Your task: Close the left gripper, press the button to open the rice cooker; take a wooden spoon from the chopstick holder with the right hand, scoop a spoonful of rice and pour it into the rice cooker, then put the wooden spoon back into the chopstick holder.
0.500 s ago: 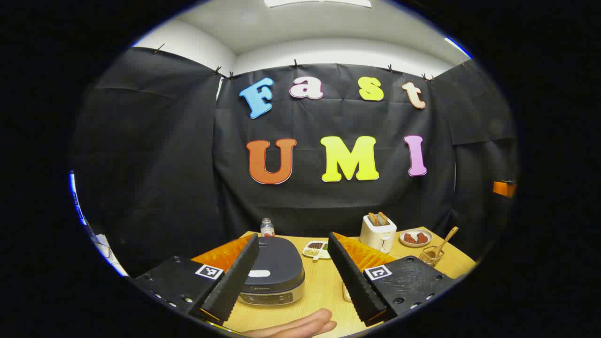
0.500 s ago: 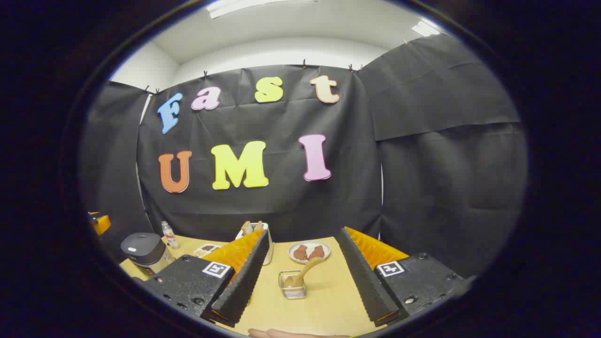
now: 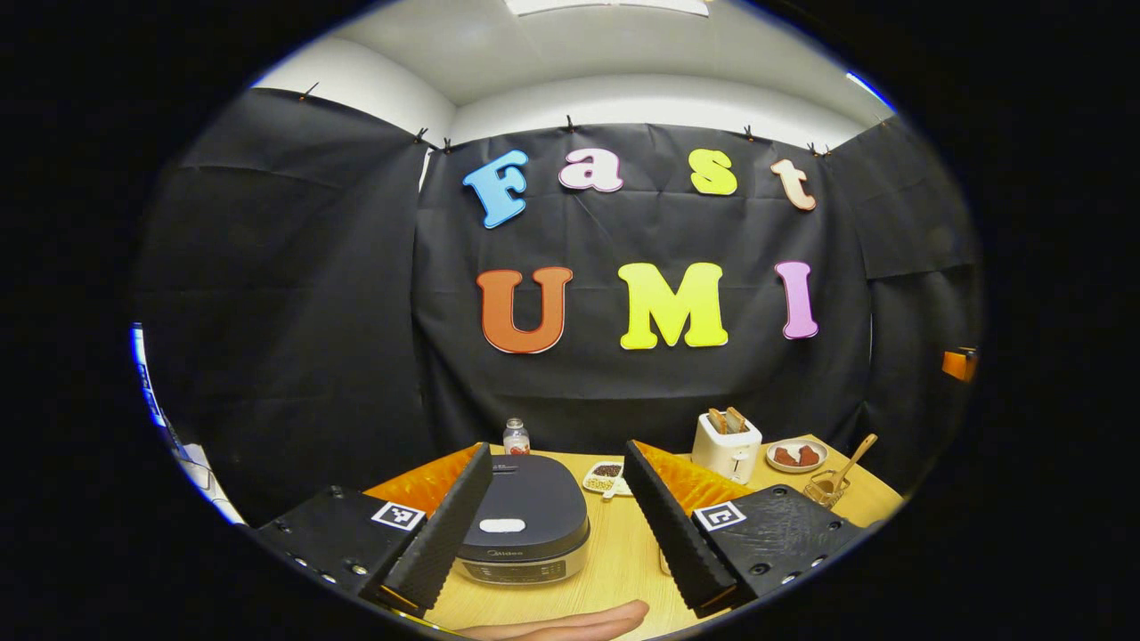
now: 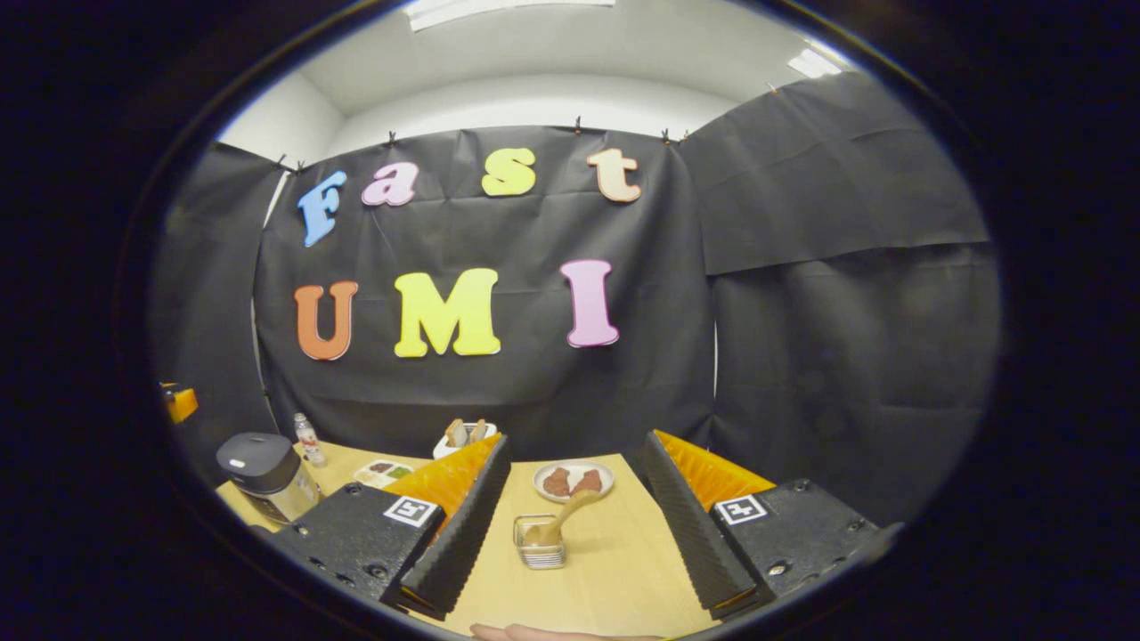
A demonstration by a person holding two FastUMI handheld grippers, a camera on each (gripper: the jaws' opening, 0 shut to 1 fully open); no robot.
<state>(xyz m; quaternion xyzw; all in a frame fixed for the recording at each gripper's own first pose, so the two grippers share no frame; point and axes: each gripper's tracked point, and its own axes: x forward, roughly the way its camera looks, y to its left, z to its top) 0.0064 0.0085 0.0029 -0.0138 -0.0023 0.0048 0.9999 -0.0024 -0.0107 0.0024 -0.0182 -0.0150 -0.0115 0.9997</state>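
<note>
Starting configuration, seen along both tools. My left gripper [image 3: 557, 525] stands with its fingers spread wide apart and nothing between them; the rice cooker [image 3: 524, 525] sits on the table [image 3: 614, 561] directly ahead of it, framed in the gap, lid down, with the pale oblong button [image 3: 502, 525] on top of the lid facing me. My right gripper [image 4: 579, 534] is likewise spread apart and empty; straight ahead of it, between the fingers, stands the wire chopstick holder [image 4: 540, 545] with the wooden spoon [image 4: 561, 521] leaning out toward that gripper's right, and a plate [image 4: 574, 481] just beyond. From the right gripper the cooker lies well off to the left. Ahead and right of the left gripper are a divided dish of grains [image 3: 606, 476], which I judge, without being sure at this size, to be the rice source, a toaster [image 3: 728, 445] and a small bottle [image 3: 515, 436]. A hand [image 3: 570, 623] shows at the near edge below the left gripper. Risks, as I judge them: if I descend with the left fingers still apart, they straddle the button and press the lid on either side of it, so the latch does not release; a closed tip landing off-centre may slide on the smooth lid. On the right, the tilted spoon handle offers a narrow target, and a skewed pinch could tip the light holder or drag it toward the plate.
</note>
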